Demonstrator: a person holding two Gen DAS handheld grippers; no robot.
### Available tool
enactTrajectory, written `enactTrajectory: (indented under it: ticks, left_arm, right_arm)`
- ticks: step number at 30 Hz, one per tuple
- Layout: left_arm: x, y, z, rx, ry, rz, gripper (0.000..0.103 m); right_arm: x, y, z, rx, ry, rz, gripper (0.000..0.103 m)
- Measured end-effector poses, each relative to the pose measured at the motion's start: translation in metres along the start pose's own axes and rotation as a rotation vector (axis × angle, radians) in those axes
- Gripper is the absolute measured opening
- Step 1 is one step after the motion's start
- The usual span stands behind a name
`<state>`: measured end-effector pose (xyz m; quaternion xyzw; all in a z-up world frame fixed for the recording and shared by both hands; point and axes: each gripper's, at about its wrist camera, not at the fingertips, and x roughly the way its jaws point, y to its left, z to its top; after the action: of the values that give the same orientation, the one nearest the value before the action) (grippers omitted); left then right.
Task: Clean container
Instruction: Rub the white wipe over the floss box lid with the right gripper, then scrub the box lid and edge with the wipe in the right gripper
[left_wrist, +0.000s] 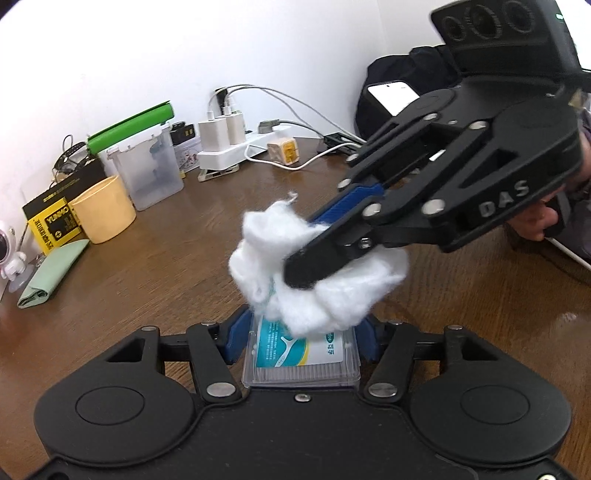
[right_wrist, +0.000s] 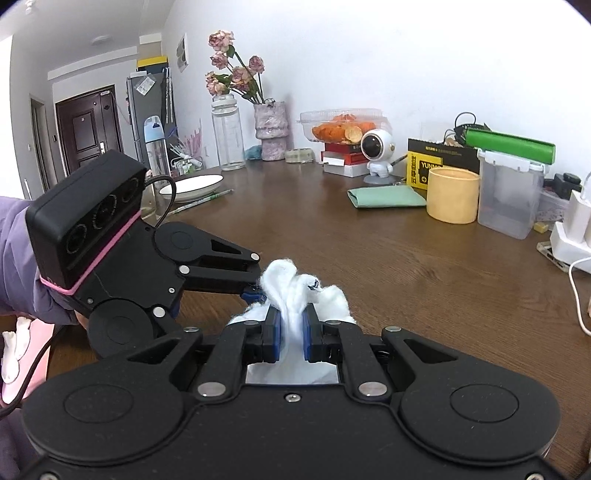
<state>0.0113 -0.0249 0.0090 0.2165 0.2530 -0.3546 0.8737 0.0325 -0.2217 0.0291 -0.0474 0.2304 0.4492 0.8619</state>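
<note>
My left gripper (left_wrist: 301, 347) is shut on a small clear plastic container (left_wrist: 303, 363) with a teal and white label, held above the brown table. My right gripper (left_wrist: 306, 258) comes in from the upper right, shut on a wad of white cotton (left_wrist: 258, 258) that presses on the container's far end and hides it. In the right wrist view the right gripper (right_wrist: 291, 326) clamps the cotton (right_wrist: 291, 288) between blue pads, and the left gripper's fingers (right_wrist: 253, 291) reach in from the left under the cotton. The container is hidden there.
On the wooden table (left_wrist: 166, 258) stand a yellow cup (left_wrist: 103, 210), a frosted plastic box with a green lid (left_wrist: 151, 166), a yellow-black box (left_wrist: 51, 221), a folded green cloth (left_wrist: 51, 273) and a power strip with chargers (left_wrist: 236, 144). A plate (right_wrist: 192, 186), bottles and a vase stand far left.
</note>
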Motion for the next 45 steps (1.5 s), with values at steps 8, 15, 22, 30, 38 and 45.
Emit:
enactTrajectory:
  ticks: [8,15,22,30,38,45]
  left_arm:
    - [0.005,0.001,0.002,0.003,-0.003,-0.036,0.058]
    - [0.010,0.009,0.002,-0.039,0.011,-0.073,0.058]
    - [0.011,0.014,0.002,-0.065,0.018,-0.094,0.058]
    - [0.009,0.011,0.002,-0.053,0.014,-0.082,0.058]
    - [0.008,0.009,0.002,-0.044,0.012,-0.072,0.058]
    - [0.008,0.008,0.002,-0.036,0.011,-0.071,0.058]
  right_arm:
    - [0.001,0.000,-0.004,0.017,0.009,-0.008,0.012]
    - [-0.002,0.000,-0.005,0.025,-0.001,-0.010,0.012]
    - [0.001,-0.002,-0.004,0.039,-0.008,-0.019,0.014]
    - [0.003,-0.005,-0.005,0.053,-0.005,-0.038,0.014]
    - [0.004,-0.006,-0.007,0.071,0.001,-0.065,0.014]
    - [0.008,0.006,-0.009,0.042,0.025,0.034,0.013]
